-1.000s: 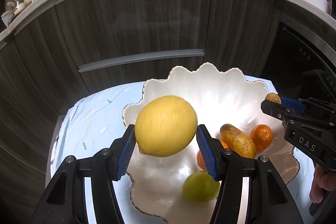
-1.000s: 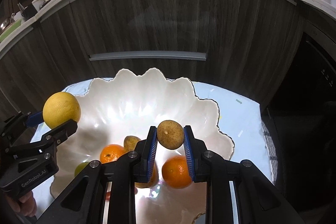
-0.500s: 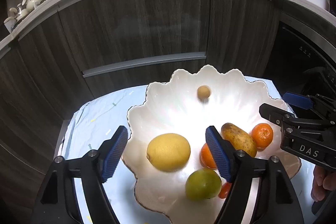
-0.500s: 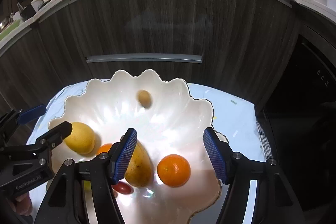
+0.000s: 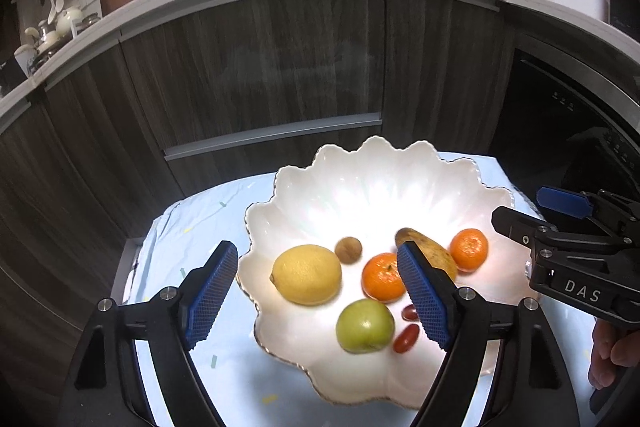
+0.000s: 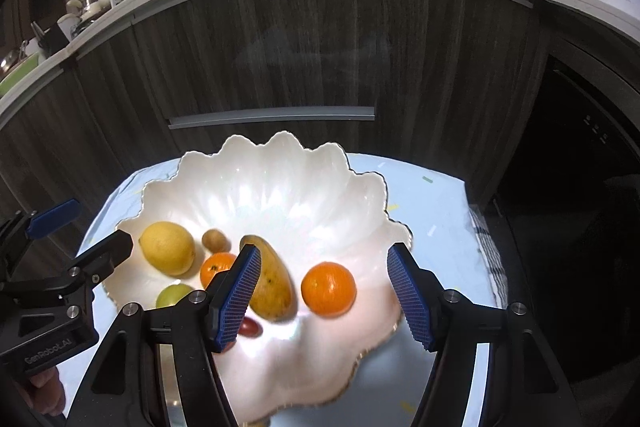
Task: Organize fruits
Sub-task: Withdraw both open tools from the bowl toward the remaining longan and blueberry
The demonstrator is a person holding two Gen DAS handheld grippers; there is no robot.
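All fruit I can see lies in the white bowl (image 5: 420,171): lemon (image 5: 306,275), two oranges, mango, green fruit, small brown fruit (image 5: 348,250). None remains on the counter (image 5: 192,227) in view. My left tongs (image 5: 316,303) and right tongs (image 6: 326,301) stand apart, empty, above the bowl's near rim.

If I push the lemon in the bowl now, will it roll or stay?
The lemon would probably roll: it is rounded and lies on the smooth, glossy bowl. Its oval shape may make it wobble. It would likely bump the small brown fruit close beside it.
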